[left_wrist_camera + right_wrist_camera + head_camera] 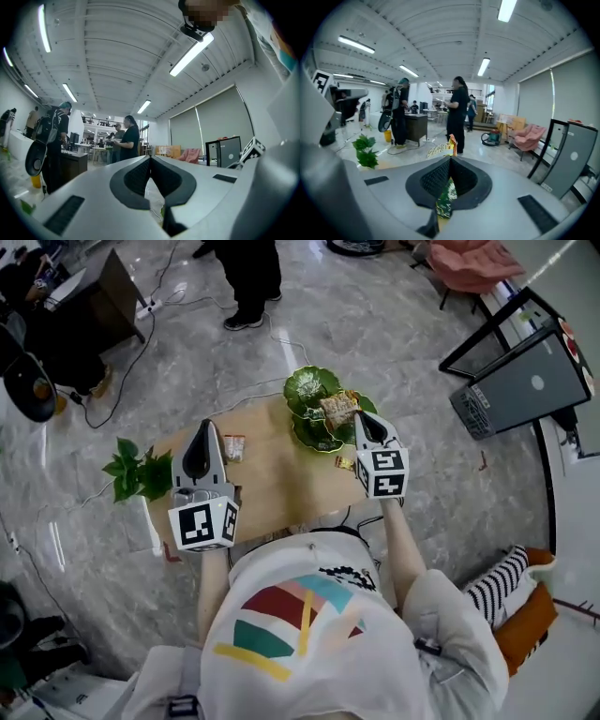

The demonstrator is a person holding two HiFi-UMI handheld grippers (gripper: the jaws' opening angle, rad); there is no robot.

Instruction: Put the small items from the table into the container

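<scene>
A green leaf-shaped container (309, 390) sits at the far side of the wooden table (281, 484). My right gripper (362, 420) is shut on a snack packet (337, 409) and holds it over the container's right part. In the right gripper view the packet (446, 199) is pinched between the jaws, and its yellow end sticks up past the tips. Two small packets lie on the table: one (234, 448) beside my left gripper (201, 457), another (344, 463) under the right gripper. The left gripper (150, 161) points level, shut with nothing in it.
A potted green plant (139, 474) stands at the table's left end. People stand beyond the table, one (248, 282) on the marble floor by a cable. Dark desks and a pink chair (469, 263) ring the room; a black panel (525, 381) leans at right.
</scene>
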